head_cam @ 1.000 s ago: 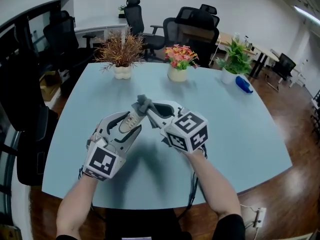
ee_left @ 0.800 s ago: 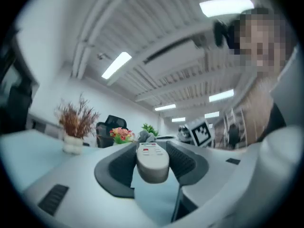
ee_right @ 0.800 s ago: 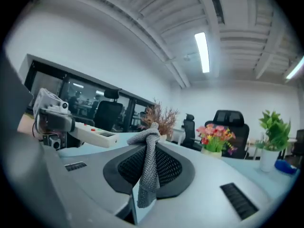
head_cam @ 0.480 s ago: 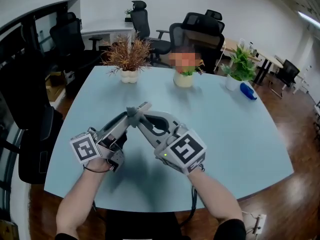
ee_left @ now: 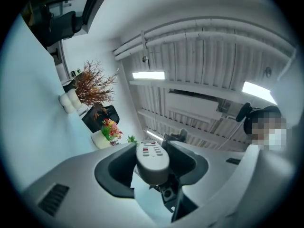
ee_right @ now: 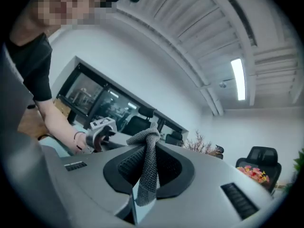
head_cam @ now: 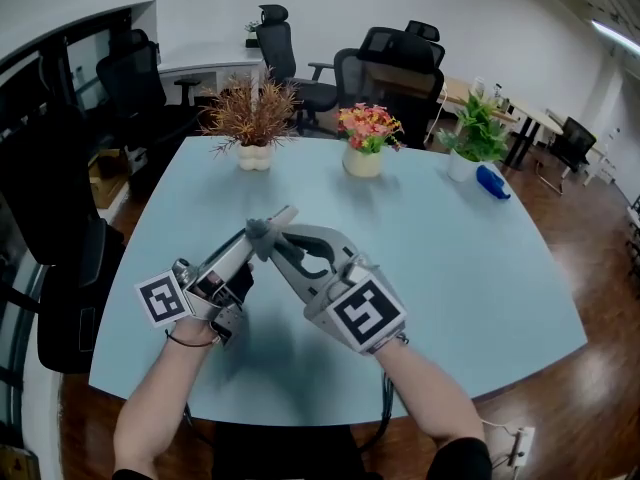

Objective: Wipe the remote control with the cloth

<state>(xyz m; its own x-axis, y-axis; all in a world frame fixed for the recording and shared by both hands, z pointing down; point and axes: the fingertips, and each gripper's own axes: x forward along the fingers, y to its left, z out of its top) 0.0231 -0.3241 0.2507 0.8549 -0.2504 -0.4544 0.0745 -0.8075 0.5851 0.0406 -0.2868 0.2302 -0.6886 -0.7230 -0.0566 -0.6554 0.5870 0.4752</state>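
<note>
Below both jaws sat a blue table (head_cam: 480, 258), chairs (head_cam: 400, 53) beyond; left gripper (ee_left: 153, 148) clamped the remote (ee_left: 152, 159), right gripper (ee_right: 148, 151) pinched the cloth (ee_right: 148, 170).

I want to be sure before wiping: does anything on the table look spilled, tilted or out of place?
Nothing is spilled or damaged. The three potted plants stand upright on the pale blue table. Only a small blue object lies close to the table's far right edge.
</note>
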